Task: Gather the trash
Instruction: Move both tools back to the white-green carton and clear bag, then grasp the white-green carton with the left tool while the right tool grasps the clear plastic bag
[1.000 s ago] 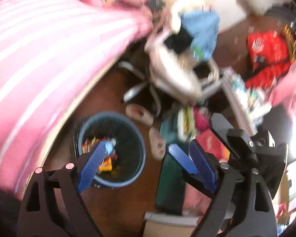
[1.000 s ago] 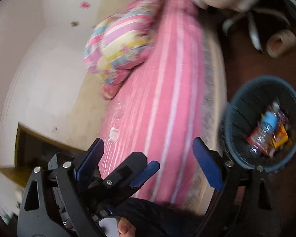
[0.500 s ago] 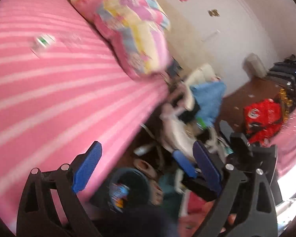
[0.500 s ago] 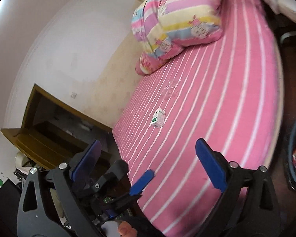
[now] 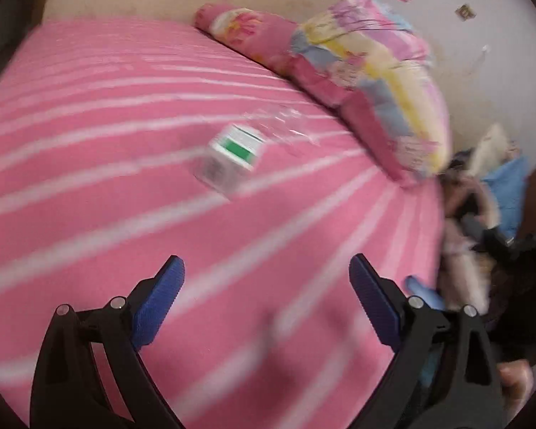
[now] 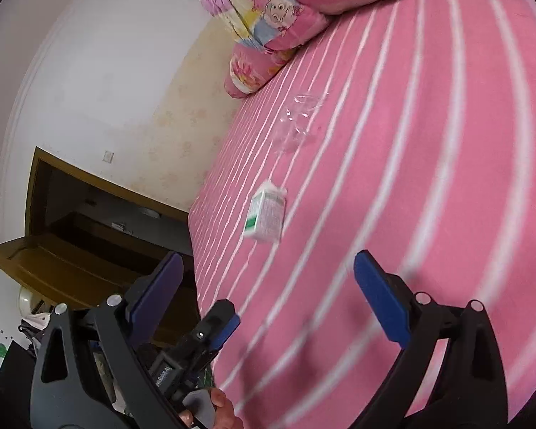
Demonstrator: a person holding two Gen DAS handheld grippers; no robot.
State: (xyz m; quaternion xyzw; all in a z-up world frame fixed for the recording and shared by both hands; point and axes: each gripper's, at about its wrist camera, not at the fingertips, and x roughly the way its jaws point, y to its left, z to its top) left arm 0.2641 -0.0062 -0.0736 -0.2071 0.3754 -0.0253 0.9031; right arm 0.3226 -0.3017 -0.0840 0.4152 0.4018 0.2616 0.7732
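Note:
A small white carton with a green stripe [image 5: 232, 159] lies on the pink striped bed [image 5: 89, 214]; it also shows in the right wrist view [image 6: 266, 216]. A crumpled clear plastic wrapper [image 5: 286, 123] lies just beyond it, seen too in the right wrist view [image 6: 298, 121]. My left gripper [image 5: 266, 296] is open and empty above the bed, short of the carton. My right gripper [image 6: 268, 289] is open and empty, also short of the carton. The left gripper's tip [image 6: 218, 325] shows at the lower left of the right wrist view.
A folded patchwork quilt [image 5: 375, 82] and a pink pillow [image 5: 246, 32] lie at the head of the bed. Clutter of clothes [image 5: 500, 186] sits past the bed's right edge. A dark wooden cabinet [image 6: 89, 221] stands beside the bed.
Both grippers have swung up from the blue trash bin on the floor to the bed. The carton and wrapper have come closer and now sit ahead of both open grippers.

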